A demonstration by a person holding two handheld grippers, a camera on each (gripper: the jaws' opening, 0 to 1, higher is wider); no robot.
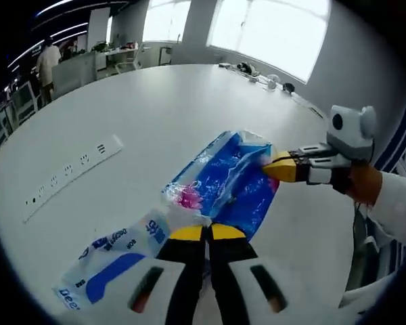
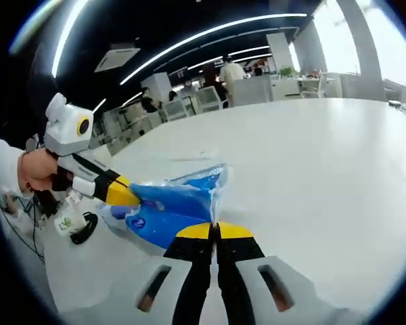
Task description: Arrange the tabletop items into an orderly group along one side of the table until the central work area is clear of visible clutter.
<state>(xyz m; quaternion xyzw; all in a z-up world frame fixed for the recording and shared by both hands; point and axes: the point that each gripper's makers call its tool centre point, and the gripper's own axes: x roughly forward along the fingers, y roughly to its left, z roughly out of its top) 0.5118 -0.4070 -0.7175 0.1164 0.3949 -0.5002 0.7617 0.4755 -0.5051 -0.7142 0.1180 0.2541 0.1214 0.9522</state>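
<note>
In the left gripper view the left gripper and right gripper each pinch one blue plastic packet beside one white wrapper on the white table, while in the right gripper view both grippers' jaws are clamped onto that single packet's opposite ends.

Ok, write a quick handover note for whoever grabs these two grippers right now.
Left gripper: shut on one edge of the blue plastic bag.
Right gripper: shut on the opposite edge, so the bag is held between both.
A second blue-and-white wrapper lies on the white table near the left gripper; a white power strip lies further out.
Done: bag gripped.
Left: move the bag and the wrapper to one side of the table.
</note>
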